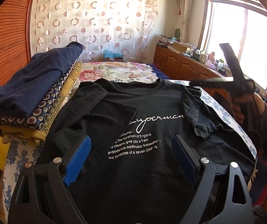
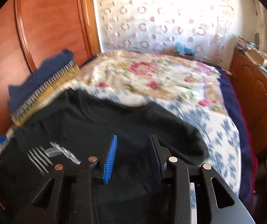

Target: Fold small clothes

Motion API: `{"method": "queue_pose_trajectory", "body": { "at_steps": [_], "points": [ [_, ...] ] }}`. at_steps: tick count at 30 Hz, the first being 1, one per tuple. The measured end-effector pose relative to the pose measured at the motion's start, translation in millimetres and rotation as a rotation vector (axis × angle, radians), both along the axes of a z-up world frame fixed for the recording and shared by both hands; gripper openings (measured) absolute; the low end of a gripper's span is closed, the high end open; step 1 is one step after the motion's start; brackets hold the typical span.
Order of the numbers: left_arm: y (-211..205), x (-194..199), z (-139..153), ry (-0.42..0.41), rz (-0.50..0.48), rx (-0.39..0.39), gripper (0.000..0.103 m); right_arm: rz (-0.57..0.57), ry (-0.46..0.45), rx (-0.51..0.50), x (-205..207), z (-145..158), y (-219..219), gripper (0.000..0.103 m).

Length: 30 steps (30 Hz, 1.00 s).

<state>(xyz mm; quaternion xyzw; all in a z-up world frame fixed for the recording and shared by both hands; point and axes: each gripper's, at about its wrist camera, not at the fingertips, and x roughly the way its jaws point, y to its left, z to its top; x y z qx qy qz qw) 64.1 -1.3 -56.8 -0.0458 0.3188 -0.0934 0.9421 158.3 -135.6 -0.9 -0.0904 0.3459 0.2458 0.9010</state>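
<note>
A black T-shirt (image 1: pixel 144 130) with white "Superman" print lies flat on the bed, both sleeves folded inward over its front. My left gripper (image 1: pixel 131 158) is open and empty, hovering over the shirt's lower front with blue pads either side of the print. My right gripper (image 2: pixel 133 156) is open and empty above the shirt's right part (image 2: pixel 126 115); that view is blurred by motion. The right gripper's black body also shows in the left wrist view (image 1: pixel 232 80), raised at the shirt's right edge.
A stack of folded clothes (image 1: pixel 34 93), navy on top of patterned and yellow pieces, sits left of the shirt. A floral bedspread (image 1: pixel 118 71) covers the bed beyond. A wooden cabinet (image 1: pixel 182 63) with clutter runs along the right, under a window.
</note>
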Motion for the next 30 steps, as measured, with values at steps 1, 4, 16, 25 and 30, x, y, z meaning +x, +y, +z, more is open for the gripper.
{"method": "queue_pose_trajectory", "body": {
  "at_steps": [1, 4, 16, 25, 30],
  "points": [
    [-1, 0, -1, 0.002, -0.002, -0.002, 0.089, -0.006, 0.012, -0.015, -1, -8, -6, 0.037],
    [-4, 3, -3, 0.008, -0.012, -0.002, 0.089, -0.040, 0.046, -0.045, 3, -30, -21, 0.037],
    [-9, 2, -6, 0.022, -0.021, 0.005, 0.089, -0.031, 0.119, -0.034, 26, -57, -30, 0.018],
    [-8, 0, -10, 0.027, -0.018, -0.005, 0.089, 0.084, 0.044, -0.006, 19, -27, -6, 0.003],
    [-6, -1, -11, 0.028, -0.013, -0.010, 0.089, 0.146, 0.024, 0.020, 24, -13, 20, 0.003]
  ]
}}
